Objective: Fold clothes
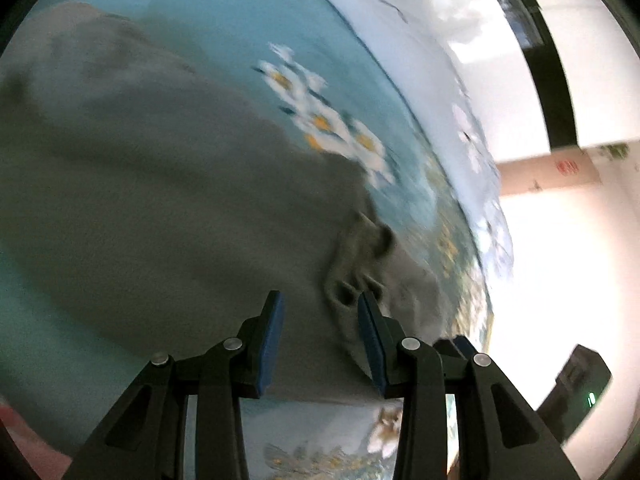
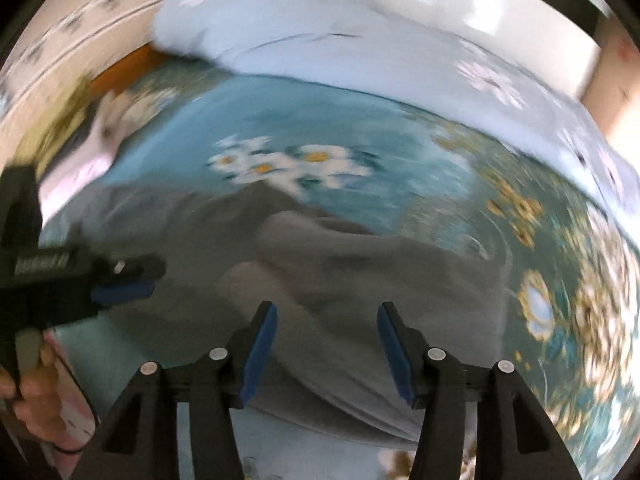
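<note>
Grey garment (image 1: 168,184) lies spread on the bed, on a teal bedsheet (image 1: 224,24) with a white daisy print (image 1: 324,120); in the right wrist view the grey garment (image 2: 360,264) has a fold or flap lying over itself near the middle, edges blurred. In the left wrist view a small bunched ridge of the grey cloth (image 1: 360,256) stands up at the garment's right side, just beyond the right fingertip. Left hand-held gripper (image 1: 320,300) hangs over the garment with jaws partly apart, blue pads (image 1: 272,340) bare, nothing pinched between them; whether the tips touch the cloth cannot be told. Right hand-held gripper (image 2: 326,312) is above the near part of the garment, jaws parted wider, nothing between its blue pads (image 2: 260,352), grey cloth showing in the gap below. The left hand-held gripper (image 2: 120,280) also shows at the left edge of the right wrist view, pointing right over the garment, a person's hand (image 2: 32,392) gripping its handle. Far side of the bed carries a pale blue duvet (image 2: 304,40) with faint flower marks, bunched up along the far edge. Yellow-flower pattern (image 2: 516,204) runs on the sheet's right border. Both views are motion-blurred. White wall (image 1: 560,240) and a dark vertical frame (image 1: 548,80) beyond the bed on the right.
</note>
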